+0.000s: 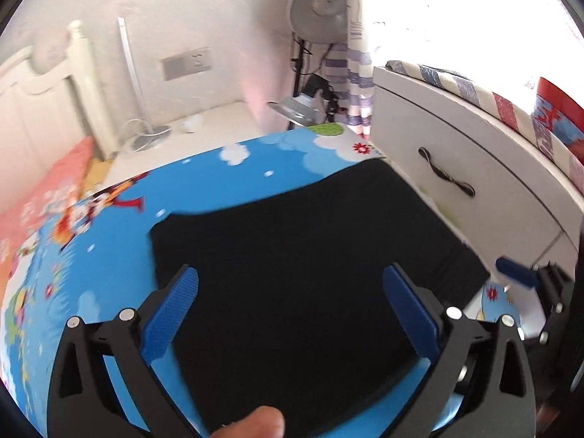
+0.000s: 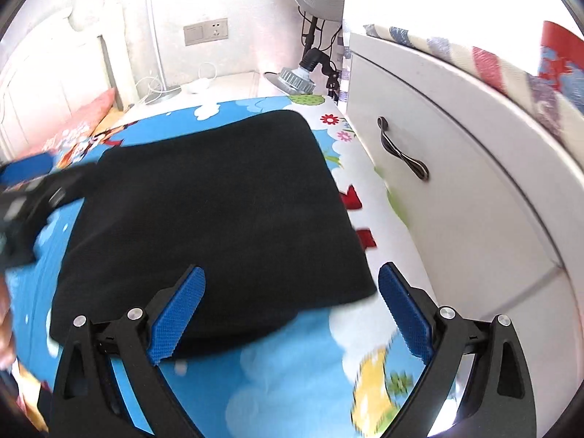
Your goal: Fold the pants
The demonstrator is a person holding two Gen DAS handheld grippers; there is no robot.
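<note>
Black pants (image 2: 215, 211) lying as a compact folded rectangle on the cartoon-print play mat (image 2: 292, 376), toward the mat's right edge beside the white drawer cabinet (image 2: 456, 189); flat and square-edged, hence judged folded or nearly so. Left gripper (image 1: 290, 314) held above the near edge of the fabric, jaws spread wide, nothing between the blue pads (image 1: 171, 314). Right gripper (image 2: 292, 314) likewise spread and empty, straddling the near right corner of the pants. Both apparently positioned for a final check or smoothing.
</note>
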